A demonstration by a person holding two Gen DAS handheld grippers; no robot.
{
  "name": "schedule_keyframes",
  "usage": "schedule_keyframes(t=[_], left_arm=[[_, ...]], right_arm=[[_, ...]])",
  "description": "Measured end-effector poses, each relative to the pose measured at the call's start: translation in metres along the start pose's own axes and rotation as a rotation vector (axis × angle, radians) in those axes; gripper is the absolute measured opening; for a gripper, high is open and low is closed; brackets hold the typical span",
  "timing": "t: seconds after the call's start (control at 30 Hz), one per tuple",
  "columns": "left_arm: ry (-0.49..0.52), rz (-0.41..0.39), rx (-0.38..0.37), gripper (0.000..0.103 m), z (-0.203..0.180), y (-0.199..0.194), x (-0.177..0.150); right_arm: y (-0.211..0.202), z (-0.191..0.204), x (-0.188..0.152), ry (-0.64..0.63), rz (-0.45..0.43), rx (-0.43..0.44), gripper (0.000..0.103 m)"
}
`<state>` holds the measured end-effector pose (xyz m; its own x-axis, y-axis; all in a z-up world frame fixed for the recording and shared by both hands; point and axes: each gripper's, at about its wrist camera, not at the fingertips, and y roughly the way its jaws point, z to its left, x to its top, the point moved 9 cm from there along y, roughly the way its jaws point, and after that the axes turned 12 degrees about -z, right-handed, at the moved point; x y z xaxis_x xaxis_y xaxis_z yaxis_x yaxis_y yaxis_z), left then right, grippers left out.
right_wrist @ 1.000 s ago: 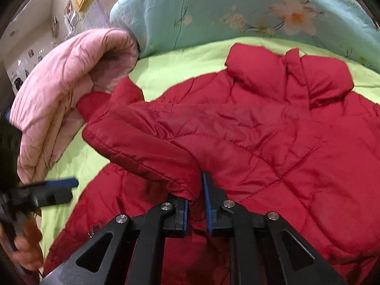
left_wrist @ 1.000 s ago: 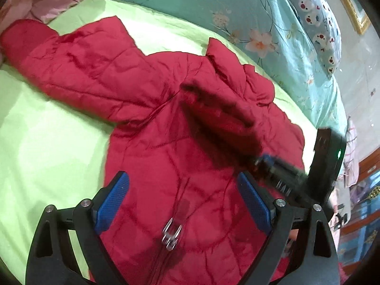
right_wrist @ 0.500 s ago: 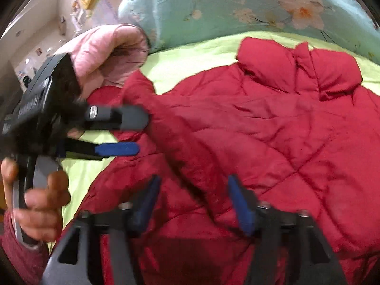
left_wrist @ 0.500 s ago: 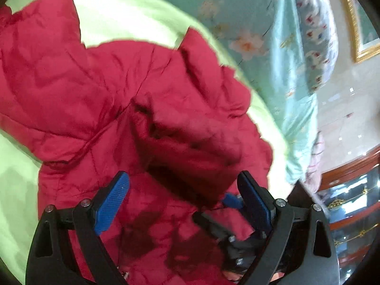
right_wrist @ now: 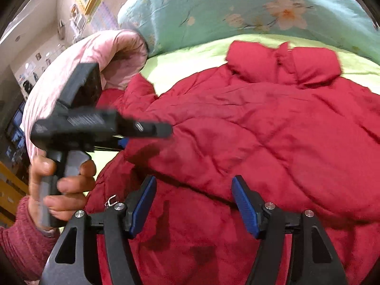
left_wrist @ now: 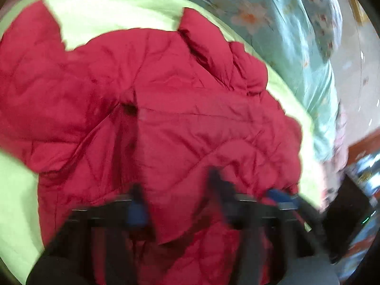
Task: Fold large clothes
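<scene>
Fingers (right_wrist: 71, 185) of a hand at the frame's left clutched the left gripper (right_wrist: 142, 133), its jaw state too blurred to tell. Across the centre, the red jacket (right_wrist: 261, 130) lay spread on a green sheet (right_wrist: 190, 52). Lower down, the right gripper (right_wrist: 193, 204) stood released, jaws spread above the fabric.

The red quilted jacket (right_wrist: 273, 128) before me lay front up across the green bed sheet (right_wrist: 190, 52), collar toward the head edge, one sleeve folded over its chest, the other reaching out toward the sheet's far side edge.
</scene>
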<state>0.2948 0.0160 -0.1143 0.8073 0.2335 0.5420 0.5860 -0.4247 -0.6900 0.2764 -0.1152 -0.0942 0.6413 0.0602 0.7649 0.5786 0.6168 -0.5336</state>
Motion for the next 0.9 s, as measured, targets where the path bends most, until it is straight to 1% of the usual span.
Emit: schedule_keyframes(t=[0.03, 0.07, 0.13, 0.17, 0.2, 0.23, 0.27, 0.3, 0.37, 0.5, 0.57, 0.67, 0.73, 0.9], left_arm=[[0.018, -0.015, 0.002, 0.015, -0.002, -0.002, 0.002], [0.069, -0.054, 0.033, 0.014, -0.005, -0.008, 0.009], [0.190, -0.130, 0.129, 0.013, -0.005, -0.021, 0.024], [0.238, -0.155, 0.166, 0.013, -0.004, -0.024, 0.028], [0.295, -0.172, 0.220, 0.013, 0.002, -0.026, 0.032], [0.300, -0.162, 0.235, 0.014, 0.006, -0.023, 0.032], [0.293, -0.134, 0.242, 0.014, 0.015, -0.018, 0.029], [0.286, -0.105, 0.242, 0.014, 0.023, -0.011, 0.025], [0.296, -0.093, 0.250, 0.014, 0.028, -0.006, 0.021], [0.307, -0.100, 0.255, 0.015, 0.027, -0.005, 0.023], [0.320, -0.101, 0.271, 0.018, 0.026, 0.002, 0.024], [0.349, -0.108, 0.304, 0.023, 0.032, 0.015, 0.022], [0.361, -0.117, 0.316, 0.026, 0.033, 0.022, 0.020], [0.328, -0.117, 0.298, 0.029, 0.038, 0.023, 0.022]], right_arm=[[-0.007, -0.006, 0.001, 0.011, -0.010, -0.016, 0.068], [-0.016, -0.014, 0.004, 0.030, -0.030, -0.035, 0.068], [-0.037, -0.030, 0.015, 0.059, -0.087, -0.073, 0.068], [-0.049, -0.040, 0.021, 0.065, -0.119, -0.107, 0.068], [-0.060, -0.053, 0.029, 0.065, -0.153, -0.153, 0.068], [-0.066, -0.063, 0.034, 0.063, -0.173, -0.189, 0.068], [-0.071, -0.078, 0.038, 0.062, -0.184, -0.236, 0.069], [-0.072, -0.090, 0.040, 0.066, -0.179, -0.275, 0.069], [-0.064, -0.120, 0.042, 0.073, -0.144, -0.353, 0.070], [-0.045, -0.162, 0.042, 0.053, -0.073, -0.441, 0.068], [-0.037, -0.176, 0.039, 0.067, -0.056, -0.444, 0.068], [-0.021, -0.189, 0.030, 0.061, -0.002, -0.455, 0.068], [-0.014, -0.195, 0.026, 0.059, 0.004, -0.461, 0.069], [-0.009, -0.199, 0.022, 0.049, 0.009, -0.467, 0.070]])
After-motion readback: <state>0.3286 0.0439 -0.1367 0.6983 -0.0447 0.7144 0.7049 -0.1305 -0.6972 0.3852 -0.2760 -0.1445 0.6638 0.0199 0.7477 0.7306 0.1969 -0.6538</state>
